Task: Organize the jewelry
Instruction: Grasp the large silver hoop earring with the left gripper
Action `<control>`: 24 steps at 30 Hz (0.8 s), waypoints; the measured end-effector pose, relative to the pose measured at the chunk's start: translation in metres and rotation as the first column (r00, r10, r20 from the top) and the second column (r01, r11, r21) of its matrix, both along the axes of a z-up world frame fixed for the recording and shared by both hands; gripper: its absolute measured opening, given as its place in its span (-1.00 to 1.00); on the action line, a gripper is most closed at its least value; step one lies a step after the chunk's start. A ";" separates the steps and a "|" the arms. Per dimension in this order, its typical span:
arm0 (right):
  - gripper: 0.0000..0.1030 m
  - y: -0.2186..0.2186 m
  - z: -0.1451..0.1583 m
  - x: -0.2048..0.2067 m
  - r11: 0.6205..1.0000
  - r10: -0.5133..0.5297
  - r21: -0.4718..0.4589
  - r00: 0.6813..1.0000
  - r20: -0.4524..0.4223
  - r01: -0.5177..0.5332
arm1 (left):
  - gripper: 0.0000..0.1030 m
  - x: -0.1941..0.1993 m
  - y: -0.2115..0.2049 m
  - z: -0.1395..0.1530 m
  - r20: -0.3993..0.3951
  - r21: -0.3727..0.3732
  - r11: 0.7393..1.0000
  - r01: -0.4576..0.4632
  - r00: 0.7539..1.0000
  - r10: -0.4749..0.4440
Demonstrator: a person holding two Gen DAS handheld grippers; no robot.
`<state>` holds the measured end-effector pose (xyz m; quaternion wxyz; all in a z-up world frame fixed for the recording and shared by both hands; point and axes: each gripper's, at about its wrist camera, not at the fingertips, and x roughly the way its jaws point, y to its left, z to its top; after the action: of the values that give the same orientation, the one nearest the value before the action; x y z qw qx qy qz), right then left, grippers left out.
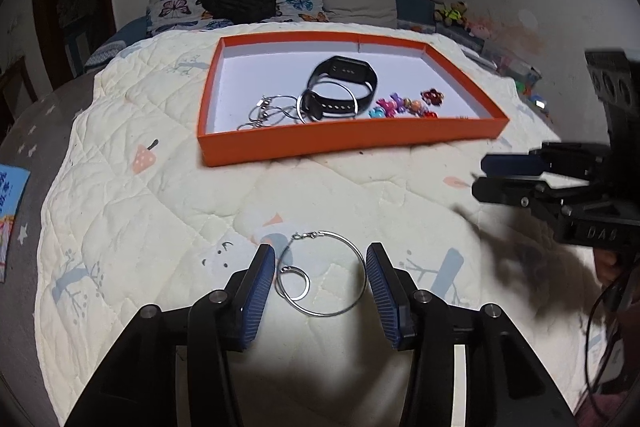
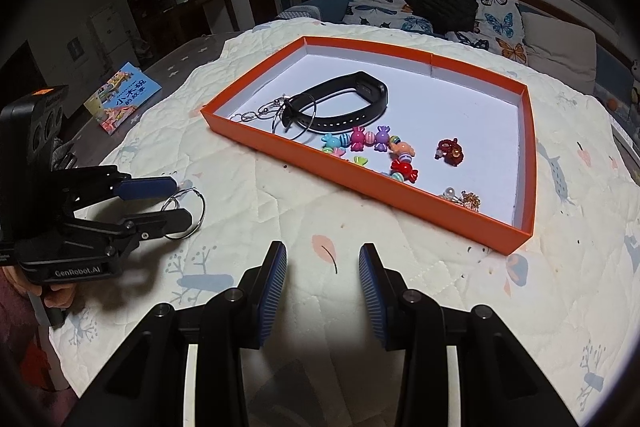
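1. I have the left gripper (image 1: 320, 281) low over the quilt (image 1: 160, 211) with its jaws wide apart and nothing held. The hoop (image 1: 324, 273), a large silver ring with a small ring hanging inside it, lies flat on the quilt between the 2 pads (image 1: 258, 291), touching neither as far as I can tell.

2. My right gripper (image 2: 322, 277) hangs over bare quilt in front of the tray (image 2: 360, 179), also open and empty. Its jaws are about as far apart as the left's.

3. The tray sits farther up the bed, well apart from the hoop. Inside it I see a black band (image 1: 344, 87), other silver hoops (image 1: 272, 111) overlapping the band's near end, a cluster of coloured beads (image 2: 372, 145), a red charm (image 2: 450, 151), and a small gold piece (image 2: 466, 199) in the near right corner.

4. My reading of the step: this hoop is the only jewelry I can see outside the tray, so I am at the pick-up for it, with the rest already gathered.

5. The next move calls for closing the left pads on the thin wire. It lies flush on soft fabric, so I judge I must press slightly into the quilt and catch the rim, not the dangling small ring, or it will slip.

6. After that, lift clear of the tray wall and release beside the other hoops. The right gripper should keep out of that path.
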<state>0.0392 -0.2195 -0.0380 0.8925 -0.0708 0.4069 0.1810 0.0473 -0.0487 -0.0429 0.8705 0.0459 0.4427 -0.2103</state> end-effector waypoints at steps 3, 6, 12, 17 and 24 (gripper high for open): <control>-0.19 0.001 0.000 0.000 1.000 -0.001 -0.003 1.000 -0.002 0.001 | -0.01 -0.003 -0.004 -0.002 0.009 0.017 1.000 0.017 1.000 -0.017; -0.19 0.002 0.000 -0.001 1.000 0.005 -0.005 1.000 -0.004 -0.005 | -0.01 -0.003 -0.008 -0.005 0.014 0.048 0.999 0.025 1.000 -0.026; -0.19 0.004 0.000 -0.001 1.000 0.012 -0.004 1.000 -0.003 -0.012 | 0.04 -0.003 -0.009 -0.006 0.005 0.060 0.997 0.046 0.999 -0.046; -0.19 0.004 0.001 -0.001 1.000 0.009 -0.004 1.000 -0.004 -0.009 | 0.14 -0.006 -0.013 -0.007 0.012 0.077 0.995 0.065 0.998 -0.066; -0.19 0.004 0.000 -0.001 1.000 0.011 -0.005 1.000 -0.004 -0.011 | 0.12 -0.006 -0.014 -0.009 0.029 0.094 0.993 0.075 0.996 -0.078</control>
<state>0.0381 -0.2159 -0.0377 0.8906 -0.0748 0.4088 0.1849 0.0409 -0.0630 -0.0520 0.8657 0.1066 0.4356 -0.2222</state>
